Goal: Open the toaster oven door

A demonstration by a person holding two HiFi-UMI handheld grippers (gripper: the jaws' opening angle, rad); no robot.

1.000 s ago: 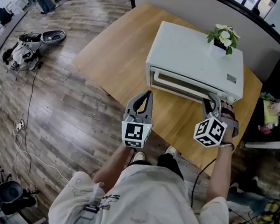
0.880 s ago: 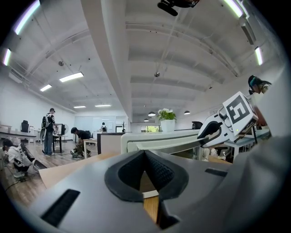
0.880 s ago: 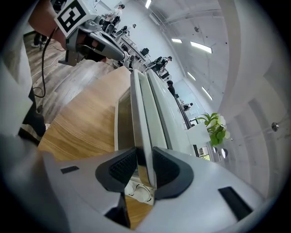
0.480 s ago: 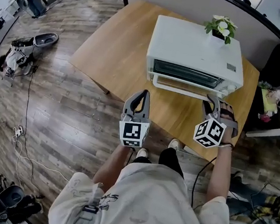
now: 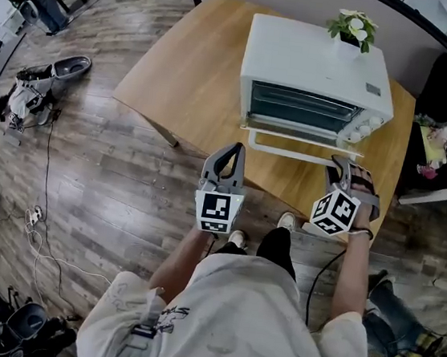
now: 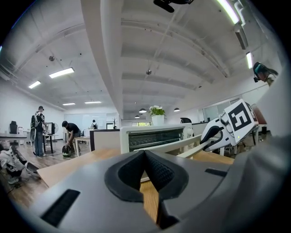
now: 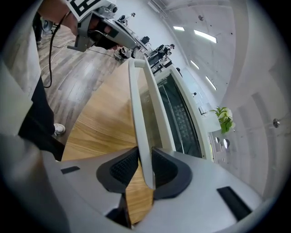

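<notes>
One toaster oven (image 5: 318,64), white, sits on a wooden table (image 5: 188,72), toward the one o'clock end of the tabletop in the head view. Its door (image 5: 293,135) is partly open, tipped out and down from the oven's six o'clock face, and the dark cavity with its wire rack shows behind it. A white bar handle (image 5: 292,149) runs along the door's free edge.

The right gripper (image 5: 342,168) pinches that handle near its three o'clock end. In the right gripper view the bar passes straight between the pads (image 7: 122,168), both of which press on it, and the jaws have just been closing a little tighter.

The left gripper (image 5: 233,149) hangs at nine o'clock of the right one, over the table's near edge and apart from the door. Its jaws are pressed together with nothing between them.

A small potted plant (image 5: 355,28) with white flowers stands on the oven's top at the one o'clock corner. A column of knobs (image 5: 363,130) lines the front at three o'clock. Beyond the table, at nine o'clock, a wood-plank floor (image 5: 88,165) carries a bag (image 5: 32,90) and a loose cable (image 5: 41,216).
</notes>
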